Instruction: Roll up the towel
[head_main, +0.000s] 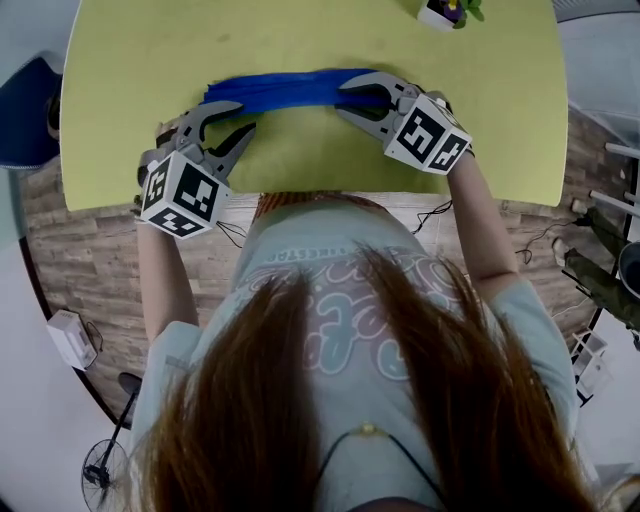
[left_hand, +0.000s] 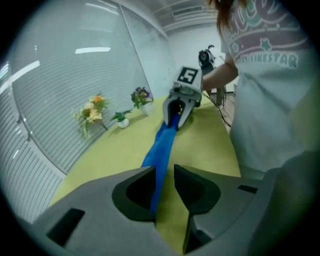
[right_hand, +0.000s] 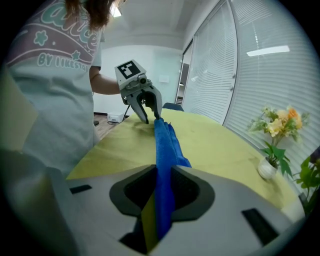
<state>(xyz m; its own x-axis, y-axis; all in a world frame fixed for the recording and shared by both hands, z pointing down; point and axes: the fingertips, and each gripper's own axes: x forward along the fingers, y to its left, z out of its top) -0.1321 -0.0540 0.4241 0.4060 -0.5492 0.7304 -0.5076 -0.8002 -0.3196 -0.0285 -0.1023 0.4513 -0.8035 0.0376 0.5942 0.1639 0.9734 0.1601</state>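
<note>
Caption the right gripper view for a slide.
Right gripper clamped on the blue towel, left gripper open at its far end.

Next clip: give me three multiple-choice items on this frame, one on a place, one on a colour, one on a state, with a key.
1. Where does the towel lie? A) in a basket B) on the table C) on a shelf
2. Its colour? A) blue B) red C) white
3. The right gripper is: A) open, clear of the towel B) shut and empty C) shut on the towel
Key: 1 B, it stretches across the yellow-green top; 2 A, blue in all views; 3 C, its jaws pinch the towel's end.
</note>
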